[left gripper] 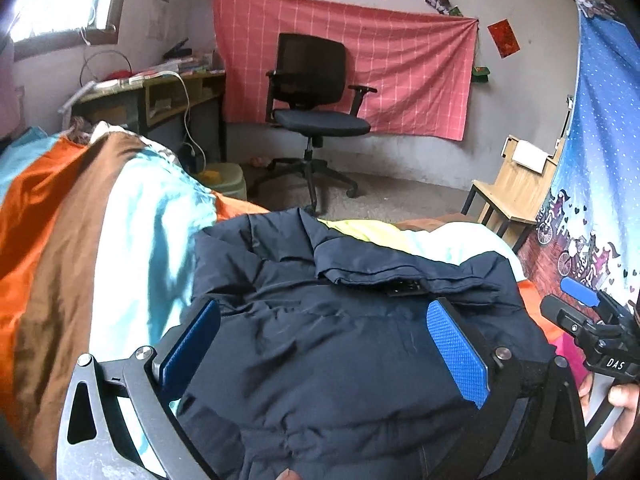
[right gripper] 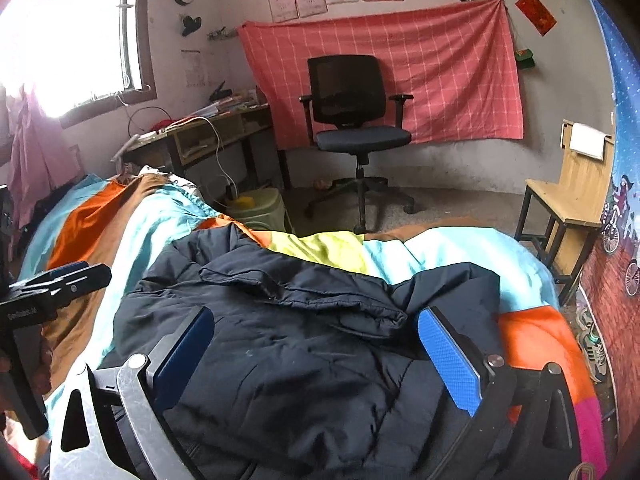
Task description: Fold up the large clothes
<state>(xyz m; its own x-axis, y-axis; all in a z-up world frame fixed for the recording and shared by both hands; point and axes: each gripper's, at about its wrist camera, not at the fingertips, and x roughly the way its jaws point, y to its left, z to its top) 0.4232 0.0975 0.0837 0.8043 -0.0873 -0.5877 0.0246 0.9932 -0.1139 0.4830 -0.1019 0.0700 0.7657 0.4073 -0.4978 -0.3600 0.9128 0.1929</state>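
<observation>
On the left we see the striped bedspread in orange, brown and pale blue. Our left gripper hangs over the dark navy jacket, which lies folded on the bed, its blue pads spread wide and gripping nothing. Our right gripper hovers beside it over the same jacket, fingers likewise spread. Behind stands a black office chair.

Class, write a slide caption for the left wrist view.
Open left gripper poised over a dark puffer jacket on a striped bedspread.
</observation>
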